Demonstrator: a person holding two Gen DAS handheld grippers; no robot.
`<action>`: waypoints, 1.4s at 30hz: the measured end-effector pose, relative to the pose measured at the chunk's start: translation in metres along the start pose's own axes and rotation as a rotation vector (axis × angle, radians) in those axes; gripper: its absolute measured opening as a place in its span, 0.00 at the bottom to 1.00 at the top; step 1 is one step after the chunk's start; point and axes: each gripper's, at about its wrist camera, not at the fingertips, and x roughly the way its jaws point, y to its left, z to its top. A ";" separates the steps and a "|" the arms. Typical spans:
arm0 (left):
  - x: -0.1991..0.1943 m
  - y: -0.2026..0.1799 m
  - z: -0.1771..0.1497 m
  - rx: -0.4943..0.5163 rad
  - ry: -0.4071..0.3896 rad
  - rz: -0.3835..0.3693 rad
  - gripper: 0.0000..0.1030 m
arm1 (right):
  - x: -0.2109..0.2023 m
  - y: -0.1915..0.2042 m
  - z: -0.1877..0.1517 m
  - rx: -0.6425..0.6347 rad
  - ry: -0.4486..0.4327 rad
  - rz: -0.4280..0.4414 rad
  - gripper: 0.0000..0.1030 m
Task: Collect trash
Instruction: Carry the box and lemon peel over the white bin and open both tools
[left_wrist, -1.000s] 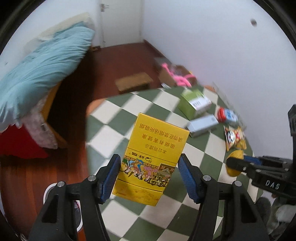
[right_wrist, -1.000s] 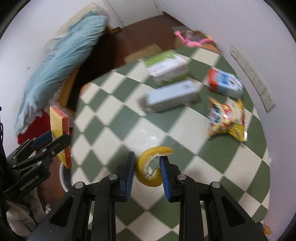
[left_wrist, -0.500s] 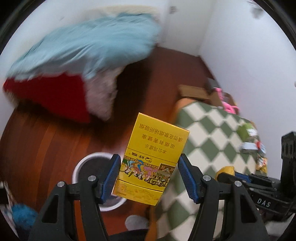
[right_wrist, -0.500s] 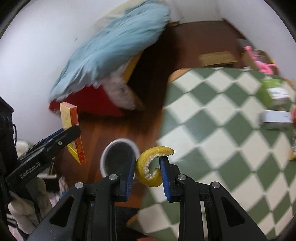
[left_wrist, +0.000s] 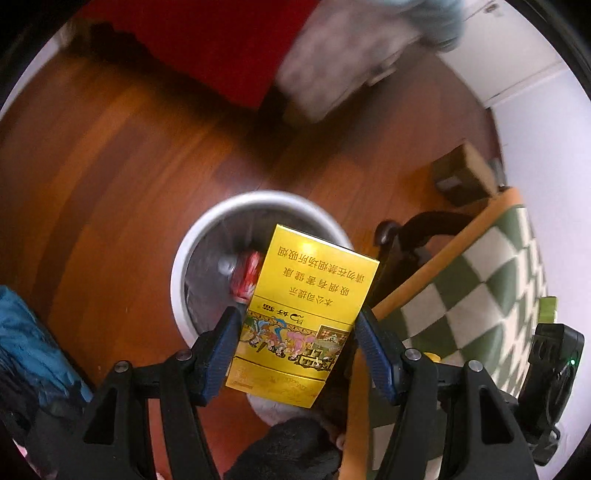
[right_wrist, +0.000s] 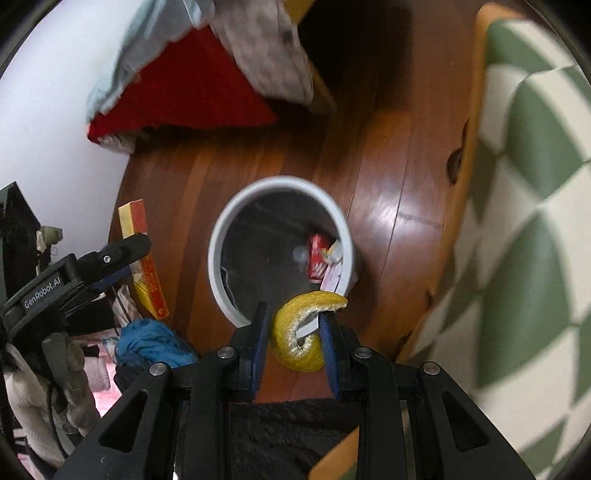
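Observation:
My left gripper (left_wrist: 297, 332) is shut on a yellow cigarette box (left_wrist: 306, 310) and holds it above the white round bin (left_wrist: 192, 243) on the wooden floor. The box also shows edge-on in the right wrist view (right_wrist: 142, 258), held by the left gripper (right_wrist: 125, 258). My right gripper (right_wrist: 293, 325) is shut on a curled yellow peel (right_wrist: 299, 332), just over the near rim of the bin (right_wrist: 221, 236). A red packet (right_wrist: 317, 258) lies inside the bin.
The green-and-white checkered table (left_wrist: 472, 295) with its wooden edge is to the right of the bin. A red and patterned bedding pile (left_wrist: 258, 44) lies beyond. A blue cloth (right_wrist: 151, 339) lies near the bin. A brown box (left_wrist: 461, 177) sits on the floor.
Both grippers have swung from over the table to point down at the bin. The bin has come to the middle of both views. Both grips are unchanged.

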 end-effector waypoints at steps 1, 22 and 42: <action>0.008 0.005 0.002 -0.012 0.016 -0.001 0.59 | 0.012 0.001 0.002 0.002 0.018 0.000 0.27; -0.020 0.033 -0.027 0.002 -0.145 0.317 0.93 | 0.083 0.016 0.020 -0.129 0.081 -0.150 0.97; -0.135 -0.019 -0.117 0.074 -0.353 0.341 0.93 | -0.053 0.045 -0.045 -0.202 -0.109 -0.225 0.97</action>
